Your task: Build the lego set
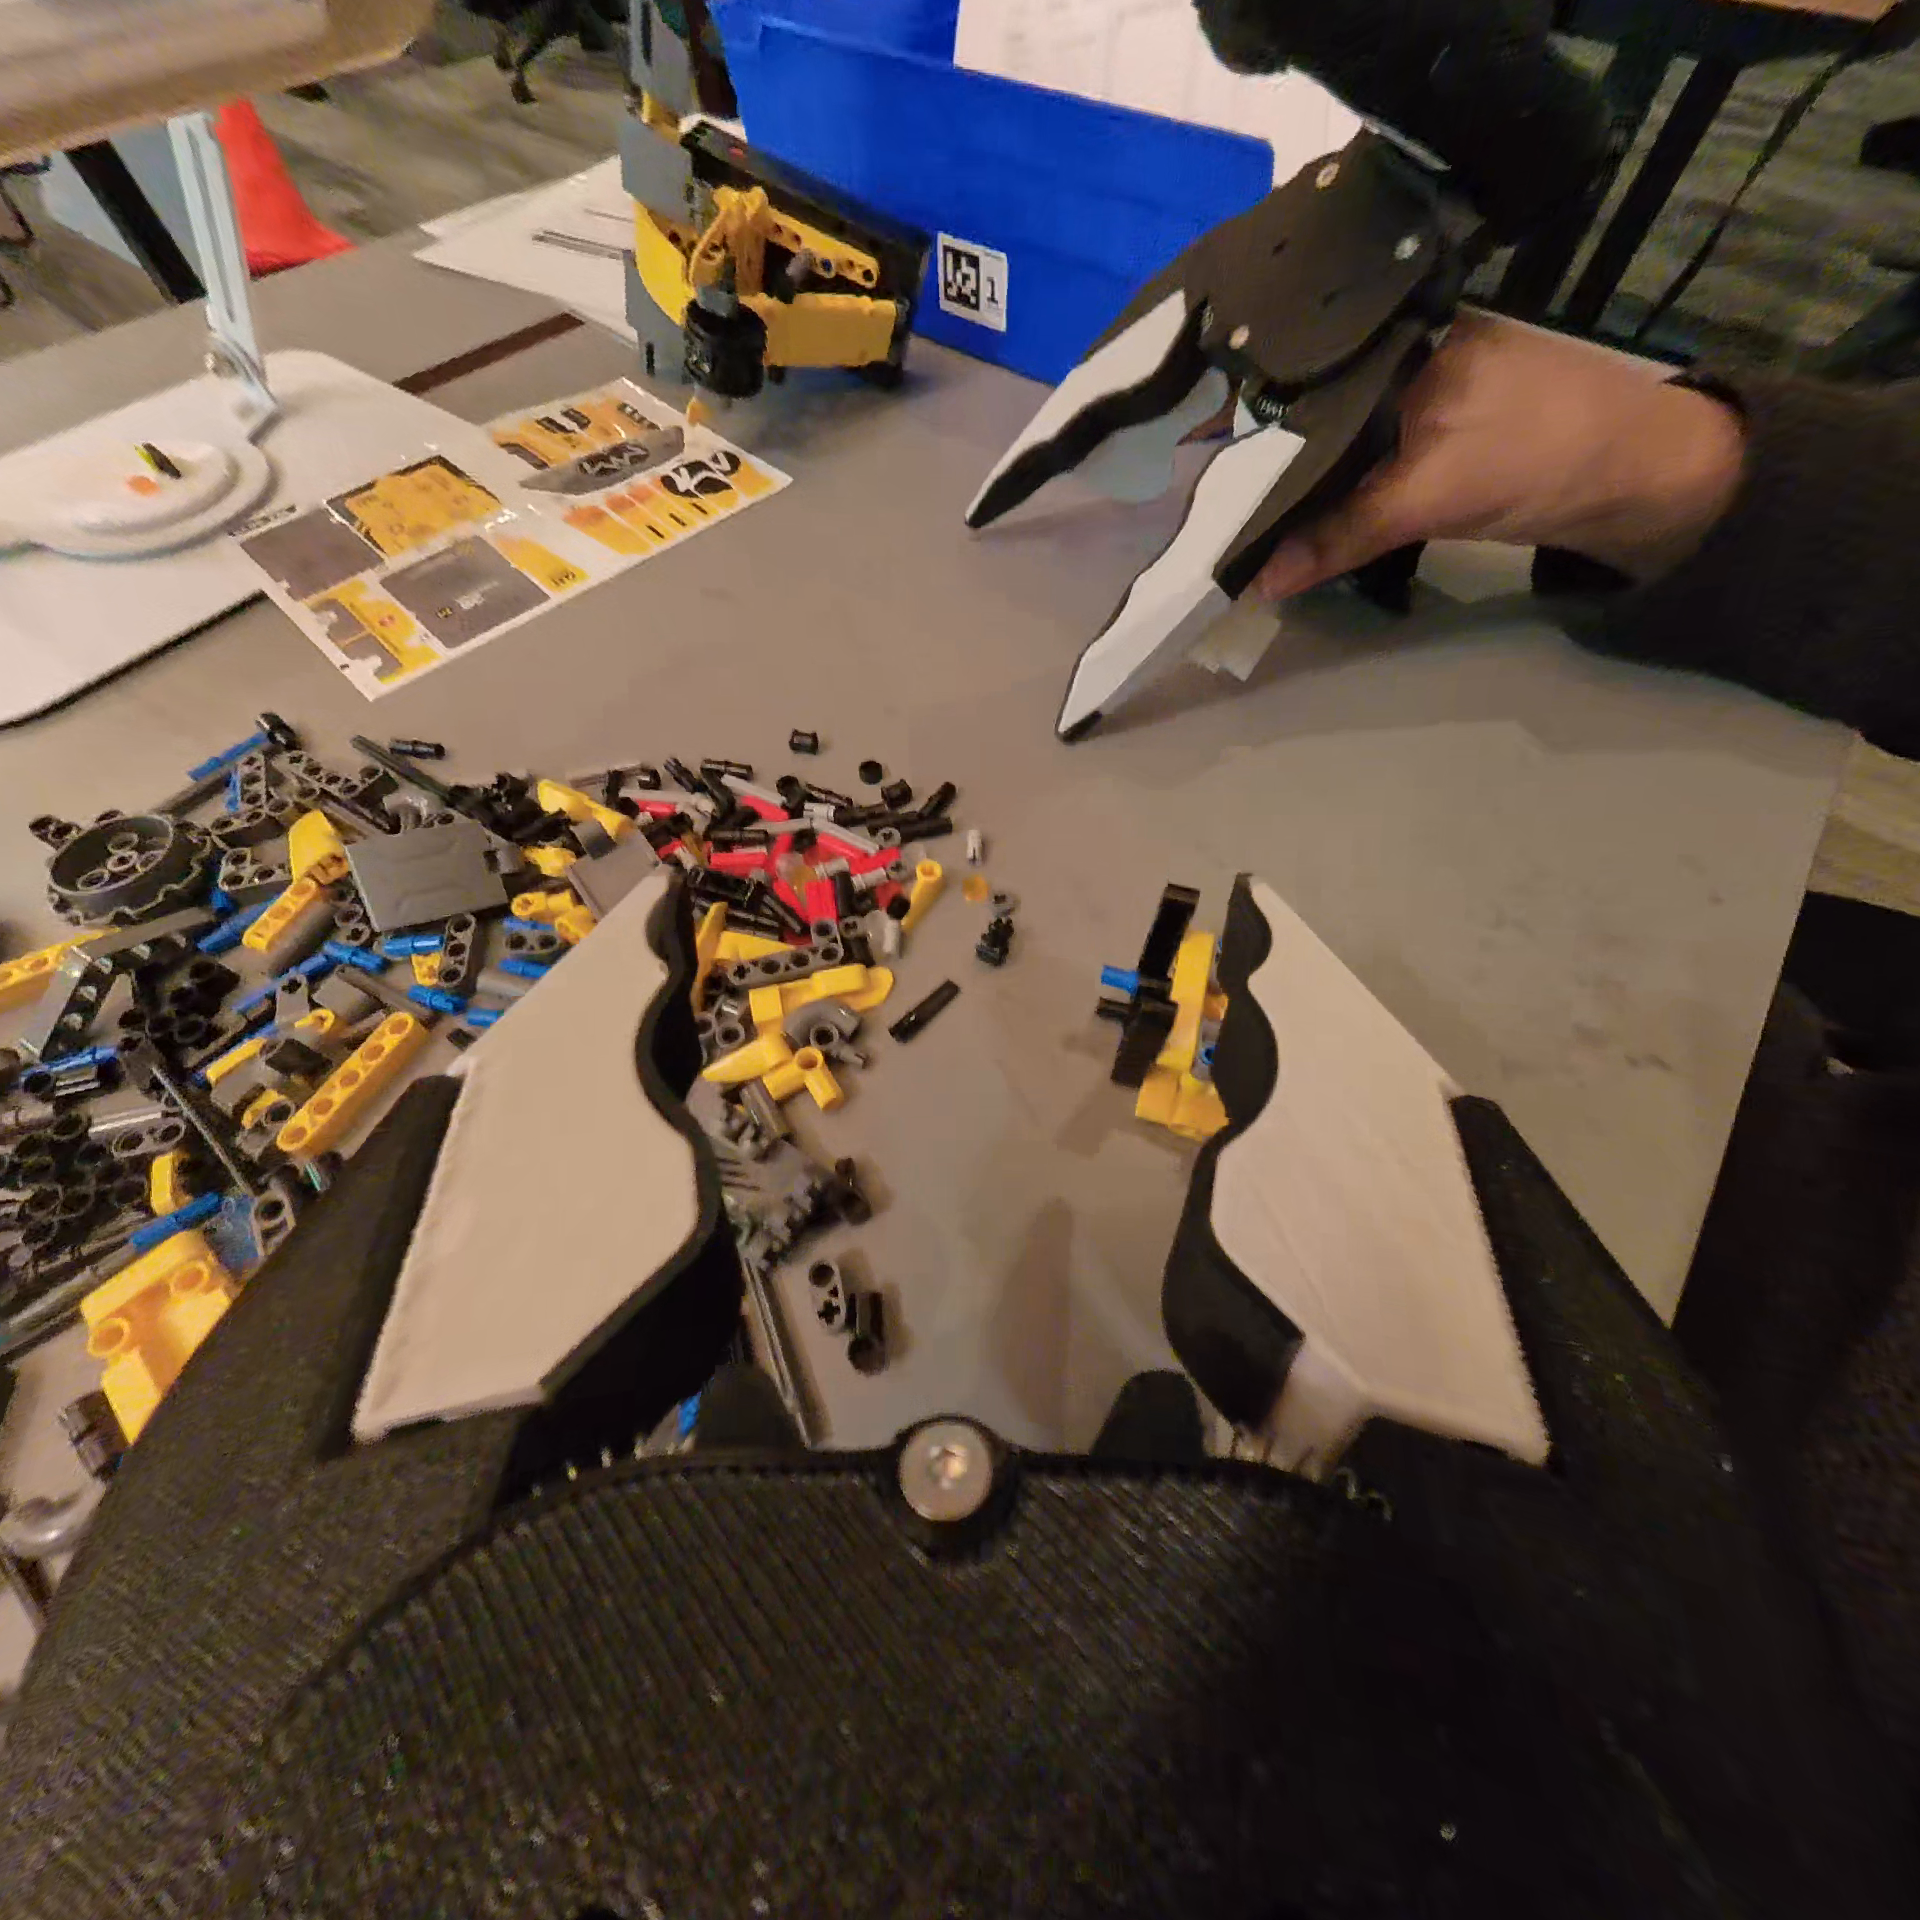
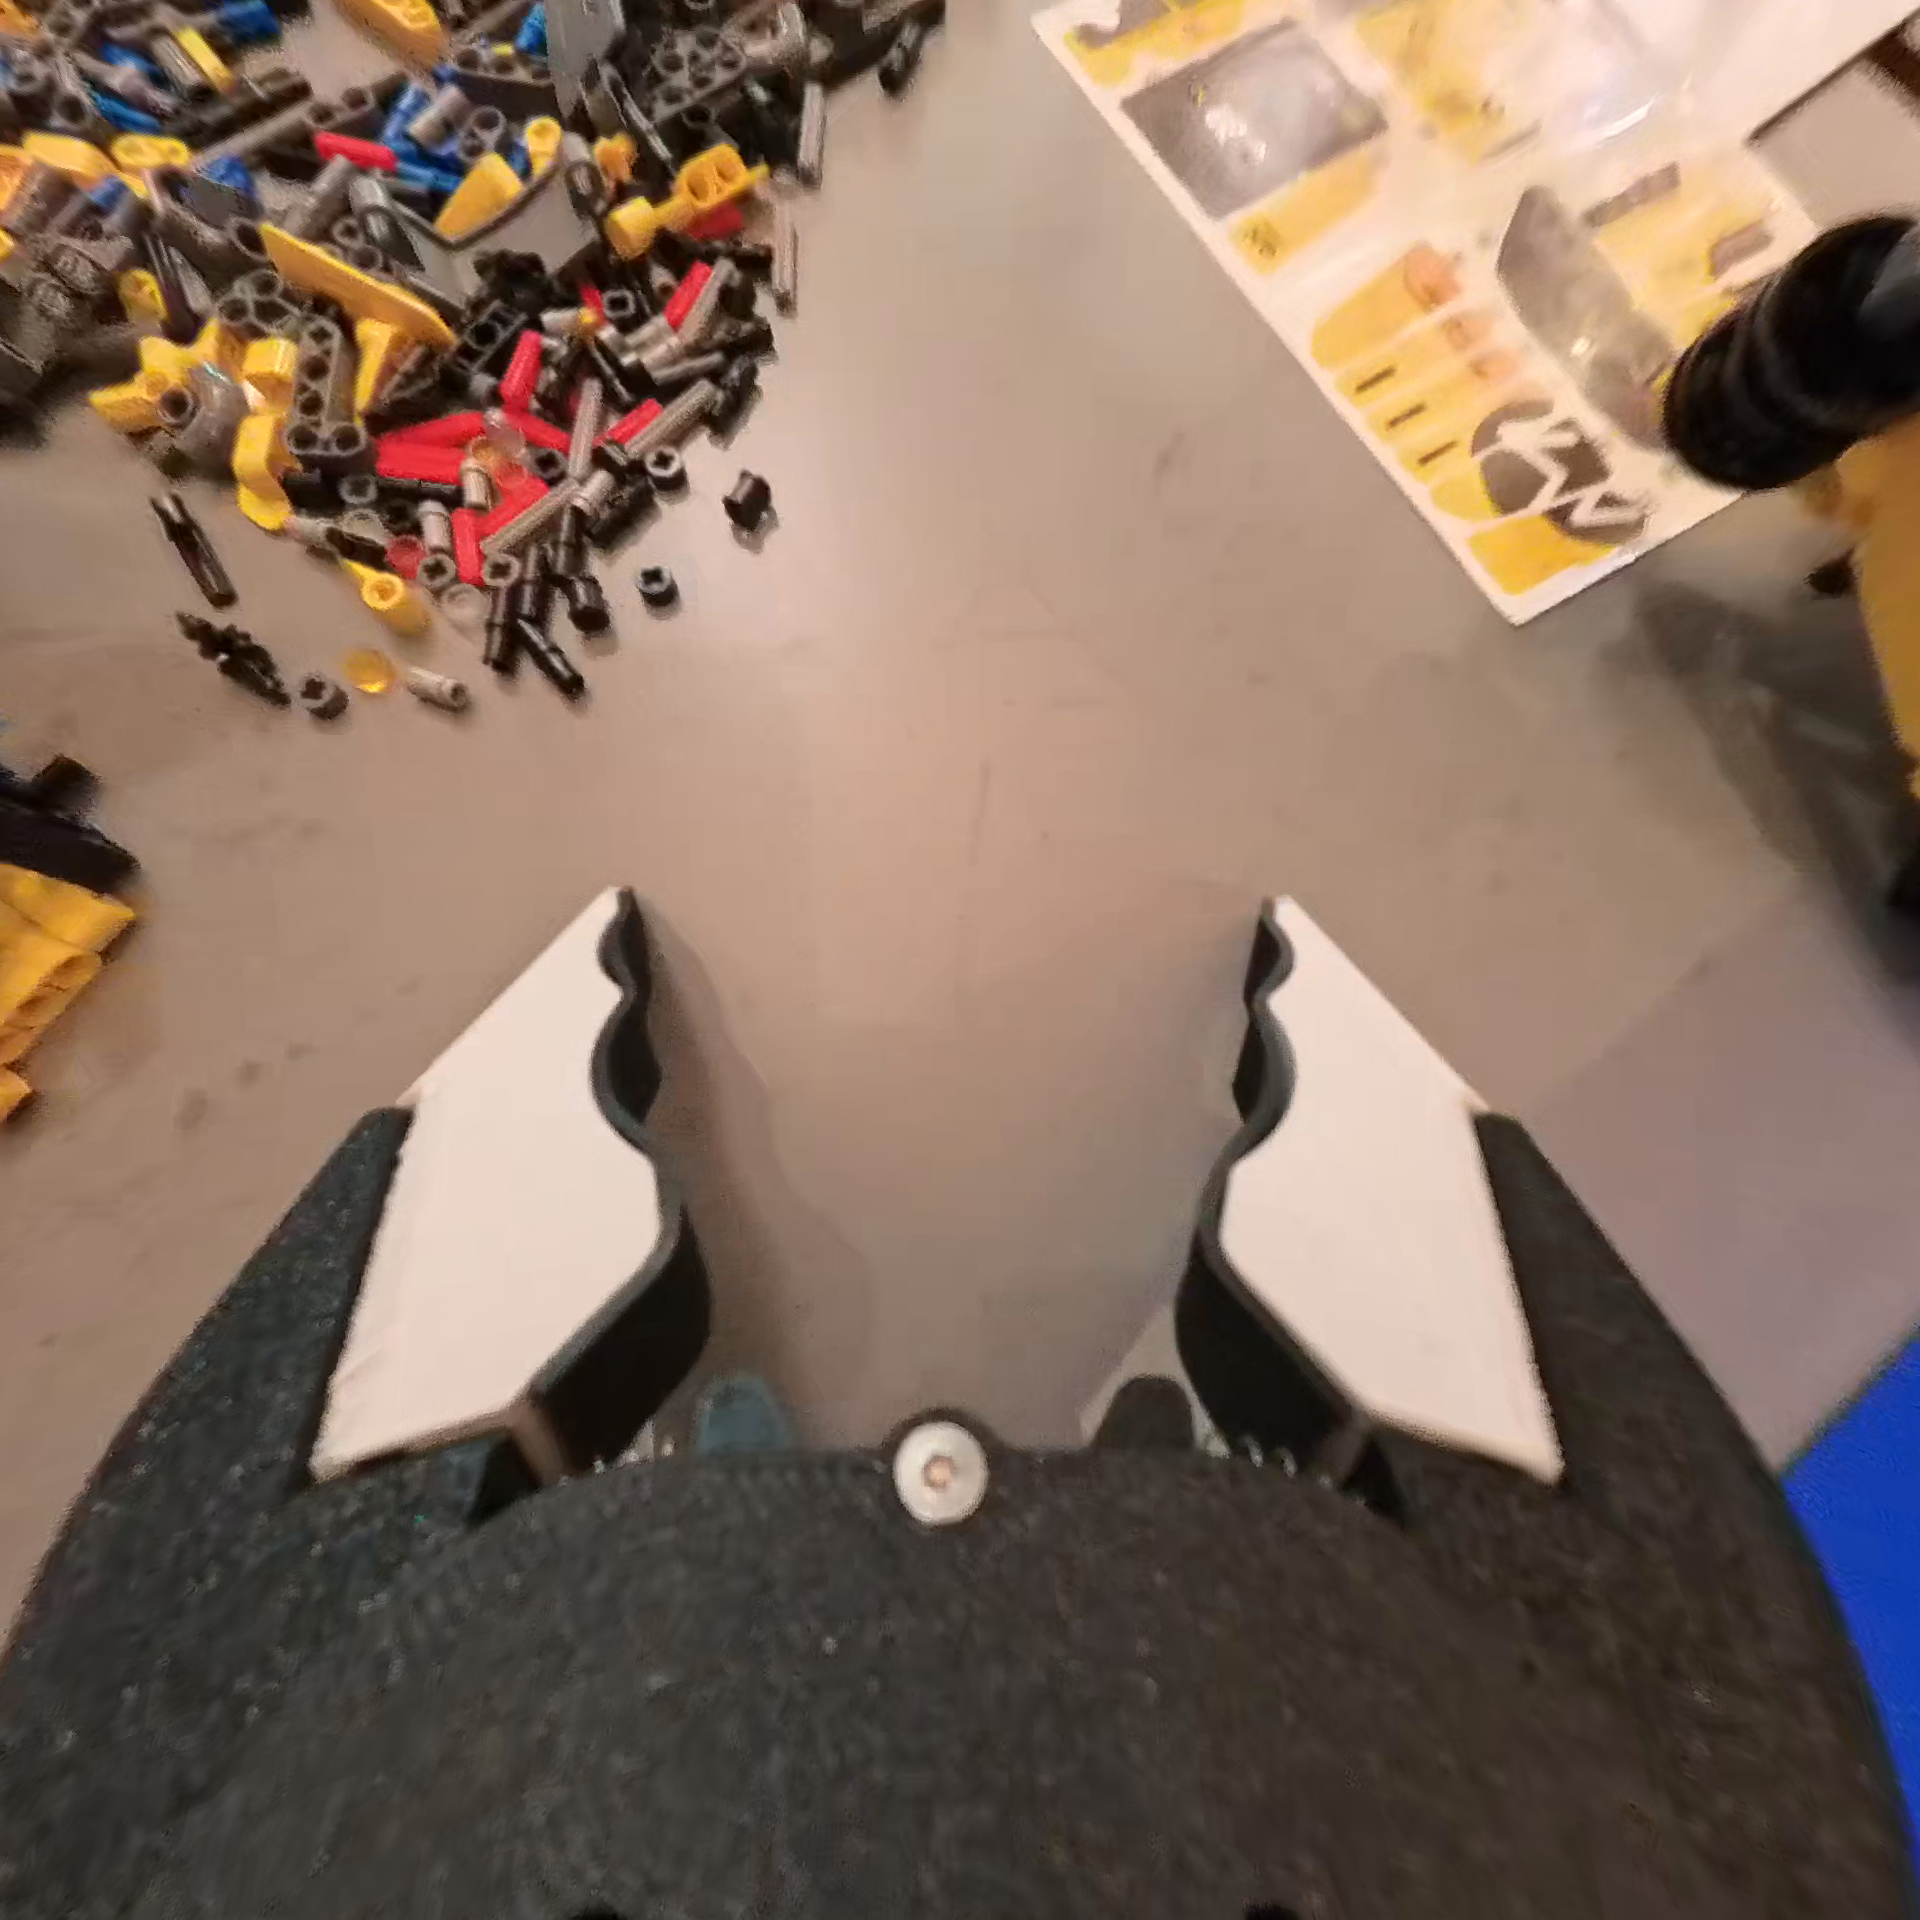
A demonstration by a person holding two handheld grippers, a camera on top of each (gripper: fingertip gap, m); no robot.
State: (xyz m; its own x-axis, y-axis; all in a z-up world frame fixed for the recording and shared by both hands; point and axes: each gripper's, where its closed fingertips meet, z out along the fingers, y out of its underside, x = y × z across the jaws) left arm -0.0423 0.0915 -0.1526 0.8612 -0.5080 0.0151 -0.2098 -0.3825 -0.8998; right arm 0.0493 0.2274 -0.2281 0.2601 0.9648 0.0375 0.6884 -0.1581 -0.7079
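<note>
Gaping right tongs over bare table.

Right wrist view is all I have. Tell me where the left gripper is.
Observer: The left gripper is open, over the near edge of the loose parts pile.
Operator: Report what is nearest it.
Observer: A small yellow and black assembly with a blue pin lies on the table just inside its right finger; I cannot tell if they touch.
Operator: Say what stands behind the sticker sheet.
Observer: A partly built yellow and black model, in front of a blue bin.
</note>
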